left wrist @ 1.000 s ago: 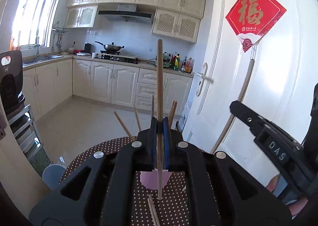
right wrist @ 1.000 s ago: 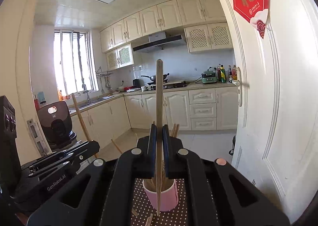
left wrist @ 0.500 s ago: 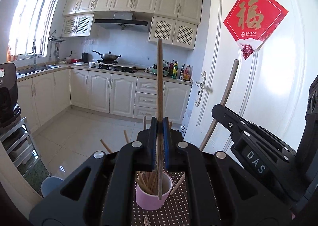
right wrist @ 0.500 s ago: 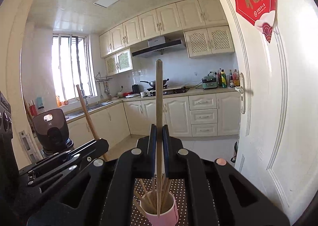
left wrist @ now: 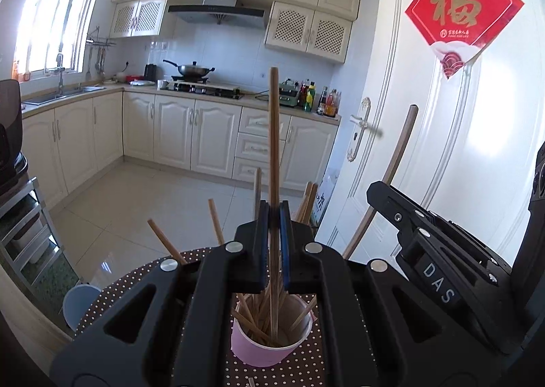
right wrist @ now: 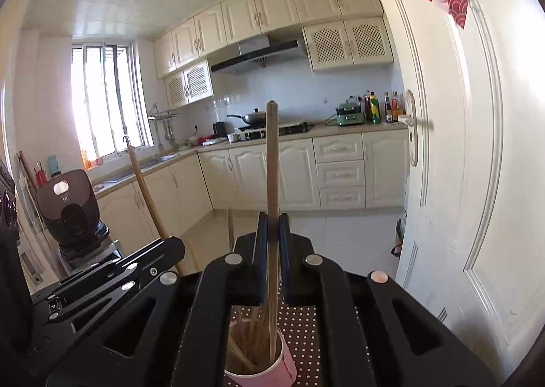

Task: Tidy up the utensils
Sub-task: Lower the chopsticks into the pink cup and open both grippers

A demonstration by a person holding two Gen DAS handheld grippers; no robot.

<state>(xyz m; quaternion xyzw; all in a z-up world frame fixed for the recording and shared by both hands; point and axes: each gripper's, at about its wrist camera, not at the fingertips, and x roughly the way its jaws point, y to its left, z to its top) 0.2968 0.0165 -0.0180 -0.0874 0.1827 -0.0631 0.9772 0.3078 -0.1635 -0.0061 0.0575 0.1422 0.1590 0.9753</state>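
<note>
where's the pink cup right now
In both wrist views the pink cup sits low and central on the polka-dot tablecloth, directly beneath each gripper's fingers and already holding several chopsticks.

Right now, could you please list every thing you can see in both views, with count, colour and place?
Pink cup: one, pink, on the dotted table, below both grippers.
Chopsticks in cup: several, wooden, leaning inside the cup.
Held chopsticks: two, wooden, upright, lower ends inside the cup.
Table: one, brown cloth with white dots.
Stool: one, pale blue, left of the table.
Door: one, white, right side.
Red decoration: one, on the door.
Wok: one, dark, on the stove.
Left gripper: black, shut on one chopstick.
Right gripper: black, shut on the other.
</note>
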